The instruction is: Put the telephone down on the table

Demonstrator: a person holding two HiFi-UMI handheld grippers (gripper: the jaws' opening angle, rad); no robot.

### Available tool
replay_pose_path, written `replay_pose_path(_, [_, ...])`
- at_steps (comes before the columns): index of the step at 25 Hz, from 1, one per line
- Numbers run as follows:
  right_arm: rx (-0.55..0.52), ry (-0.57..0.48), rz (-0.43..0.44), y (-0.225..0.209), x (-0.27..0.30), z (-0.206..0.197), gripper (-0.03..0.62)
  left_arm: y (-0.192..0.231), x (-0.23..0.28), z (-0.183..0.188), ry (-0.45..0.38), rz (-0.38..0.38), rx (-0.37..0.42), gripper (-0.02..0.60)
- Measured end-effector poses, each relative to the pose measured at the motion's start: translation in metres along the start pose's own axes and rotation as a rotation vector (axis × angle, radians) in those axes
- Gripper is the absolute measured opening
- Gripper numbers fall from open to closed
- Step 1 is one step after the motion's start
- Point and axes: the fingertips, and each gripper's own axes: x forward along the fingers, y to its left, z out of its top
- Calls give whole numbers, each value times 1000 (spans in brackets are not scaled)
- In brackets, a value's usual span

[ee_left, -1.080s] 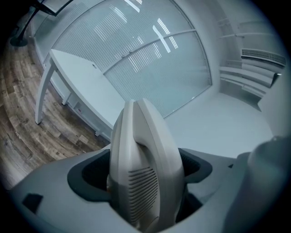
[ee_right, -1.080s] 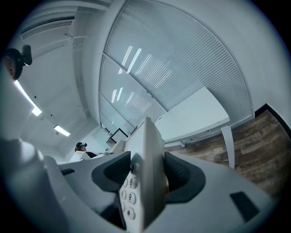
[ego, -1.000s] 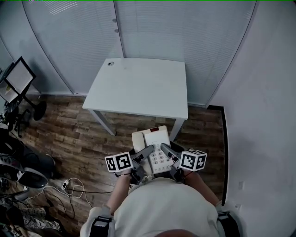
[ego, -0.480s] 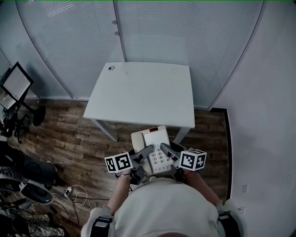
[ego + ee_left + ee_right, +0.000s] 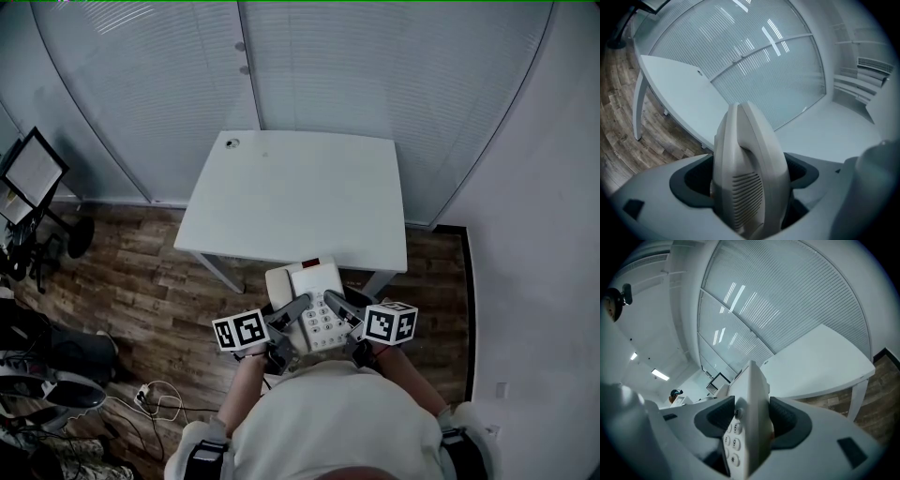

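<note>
— Both clenched on the telephone (image 5: 317, 279): left tongs (image 5: 295, 310) on the handset side, right tongs (image 5: 334, 304) by the keypad. It hangs just short of the bench's (image 5: 291, 197) near edge.
— Best carried forward level, lowered flat, both released together.

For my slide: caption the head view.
Left hand-held gripper and right hand-held gripper hold a telephone near the table.

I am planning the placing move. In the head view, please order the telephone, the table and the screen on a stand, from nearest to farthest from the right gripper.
1. The telephone, clamped in the right gripper itself.
2. The table, just ahead.
3. The screen on a stand, far left.
</note>
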Motion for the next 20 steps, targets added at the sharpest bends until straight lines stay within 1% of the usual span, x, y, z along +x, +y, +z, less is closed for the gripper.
replay_pose_path(7, [4, 6, -2, 4, 10, 8, 236, 2, 0, 14, 4, -4, 4, 433])
replay_pose_path(13, [11, 12, -2, -6, 17, 14, 236, 8, 11, 19, 5, 5, -4, 433])
replay_pose_path(20, [14, 22, 25, -21, 42, 33, 236, 19, 29, 43, -6, 32, 1, 433])
